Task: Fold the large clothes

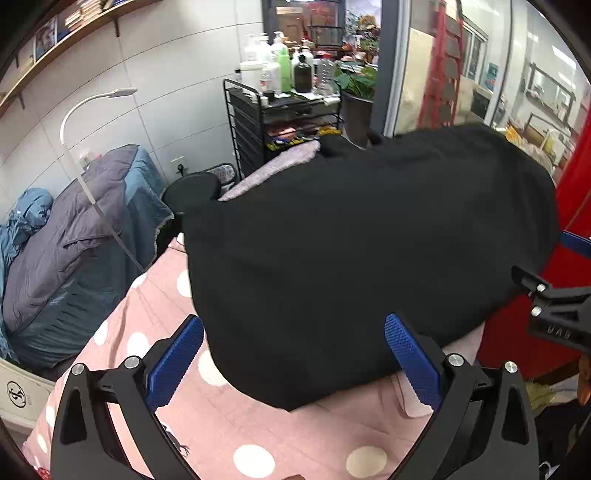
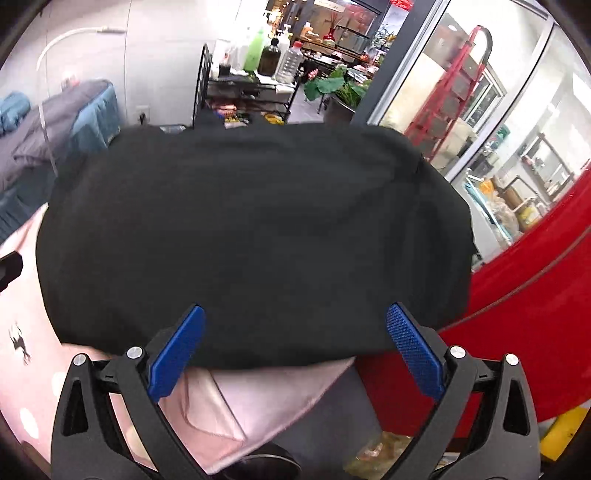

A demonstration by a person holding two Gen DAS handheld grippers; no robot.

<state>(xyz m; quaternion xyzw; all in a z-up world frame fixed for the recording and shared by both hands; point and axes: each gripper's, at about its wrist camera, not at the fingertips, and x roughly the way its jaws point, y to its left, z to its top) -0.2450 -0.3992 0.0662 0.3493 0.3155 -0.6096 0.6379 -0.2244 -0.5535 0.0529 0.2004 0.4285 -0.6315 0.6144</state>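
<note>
A pink cover (image 1: 155,317) with white dots is spread over the carrying surface; what is under it cannot be told. A black garment (image 1: 369,251), folded into a broad block, lies directly on the cover (image 2: 22,325), its near edge just short of the cover's near edge.

Cluttered room, grey panelled wall, glass partition on the right.

Stood against the grey wall (image 1: 177,85): a black wire cart (image 1: 280,122) crowded with bottles, a potted green plant (image 1: 356,83) just beside it. High on the left, a wooden shelf (image 1: 70,35) with books. Lower left, a heap of blue and grey bedding (image 1: 74,236), a white gooseneck lamp (image 1: 88,107) arching above. Behind the glass partition (image 2: 476,122), a red stepladder (image 2: 443,96) and brightly lit shelving.
</note>
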